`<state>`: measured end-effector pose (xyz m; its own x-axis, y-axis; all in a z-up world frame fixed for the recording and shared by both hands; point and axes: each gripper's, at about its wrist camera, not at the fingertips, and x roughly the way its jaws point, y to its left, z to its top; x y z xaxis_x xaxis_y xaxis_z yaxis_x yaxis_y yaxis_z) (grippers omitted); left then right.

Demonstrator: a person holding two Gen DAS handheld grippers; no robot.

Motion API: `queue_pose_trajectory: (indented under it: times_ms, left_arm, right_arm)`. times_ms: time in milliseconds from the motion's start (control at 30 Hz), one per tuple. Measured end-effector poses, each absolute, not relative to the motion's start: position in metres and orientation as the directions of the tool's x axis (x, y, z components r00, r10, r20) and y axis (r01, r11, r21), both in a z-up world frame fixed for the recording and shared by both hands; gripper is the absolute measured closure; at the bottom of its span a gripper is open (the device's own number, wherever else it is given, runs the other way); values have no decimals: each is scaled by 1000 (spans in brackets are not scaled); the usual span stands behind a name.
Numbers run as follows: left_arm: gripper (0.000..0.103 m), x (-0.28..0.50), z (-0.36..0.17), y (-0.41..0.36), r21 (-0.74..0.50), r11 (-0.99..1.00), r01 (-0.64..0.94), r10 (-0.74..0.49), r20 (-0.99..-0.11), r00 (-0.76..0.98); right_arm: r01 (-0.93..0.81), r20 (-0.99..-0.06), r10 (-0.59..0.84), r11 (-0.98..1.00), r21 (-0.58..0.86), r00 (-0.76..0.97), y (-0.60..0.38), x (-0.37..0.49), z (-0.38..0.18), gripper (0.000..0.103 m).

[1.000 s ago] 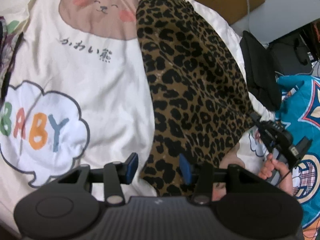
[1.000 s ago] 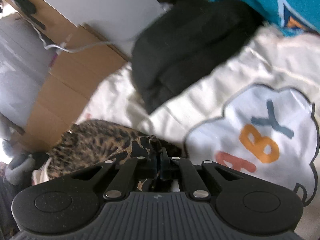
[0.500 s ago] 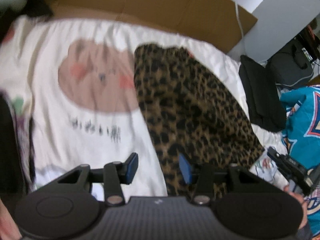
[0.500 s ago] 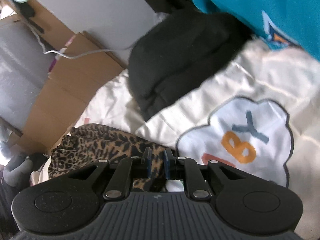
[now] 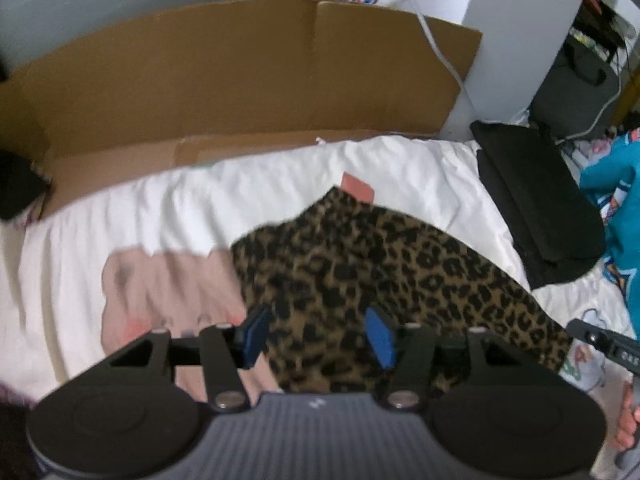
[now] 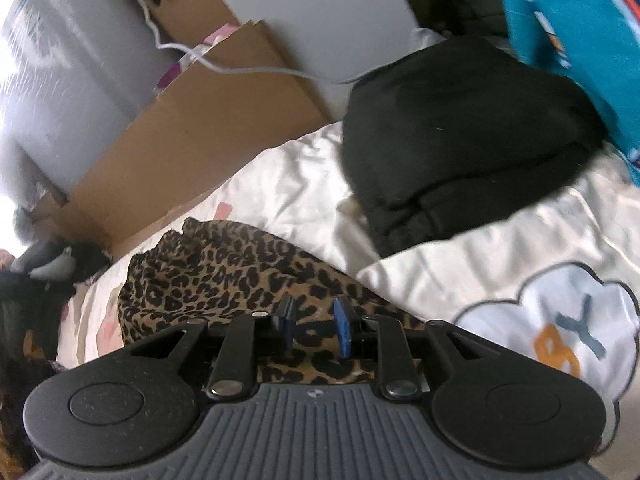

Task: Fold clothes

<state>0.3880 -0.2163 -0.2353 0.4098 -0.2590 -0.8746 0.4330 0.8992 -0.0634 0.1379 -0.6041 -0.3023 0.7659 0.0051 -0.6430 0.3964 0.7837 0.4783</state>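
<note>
A leopard-print garment point(image 5: 360, 264) lies in a long folded strip on the cream bed cover point(image 5: 280, 176). My left gripper point(image 5: 316, 324) hovers over its far half. The blue pads are apart and still opening, with nothing pressed between them. In the right wrist view the same garment point(image 6: 224, 276) lies bunched ahead. My right gripper point(image 6: 313, 312) is just above its near end. Its jaws are opening, a narrow gap shows, and the fabric lies loose below the pads.
A folded black garment point(image 5: 536, 208) and a teal printed one point(image 5: 616, 184) lie at the right of the bed. A cardboard sheet point(image 5: 240, 80) stands along the far edge, with a white cable point(image 6: 240, 68) hanging over it. A bear print point(image 5: 160, 280) and a lettered cloud point(image 6: 560, 320) mark the cover.
My right gripper, shut on a corner of the leopard fabric, has opened off it and lifted. My left gripper has swung along the garment toward the cardboard and spread a little wider.
</note>
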Motion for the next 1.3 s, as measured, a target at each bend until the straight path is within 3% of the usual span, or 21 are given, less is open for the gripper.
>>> queue_pose_trajectory:
  times_ms: [167,233,267,300,600,967,1300]
  left_arm:
    - [43,419,-243,-243,-13,889,458,-234,-872,430]
    - [35,433,-248,-252,-11,885,466,-238,-870,432]
    - [34,439,-251,-256,-8,884,467,-237,-869,435]
    - [32,446,-254,-259,-3,886,464,-233,-868,438]
    - [32,490,-291,-287,35,861,507,-221,-873,436]
    - [29,508,-327,-306,-5,791,612,-266,-903,336]
    - [32,490,-340,-297,48,709,703,-245,-919,309]
  right_arm:
    - [366,-674,33,819,441,738,-601,157,-290,80]
    - [353,-682,37,834,424,730,-601,164,-281,72]
    - [346,-686,41,840,417,726,-601,167,-276,61]
    - [339,-692,46,847,409,720,-601,171,-271,57]
    - [235,-735,81,919,317,673,-581,227,-242,55]
    - [279,-760,54,911,303,648,-580,267,-302,55]
    - [141,-796,56,974,175,602,-567,298,-320,55]
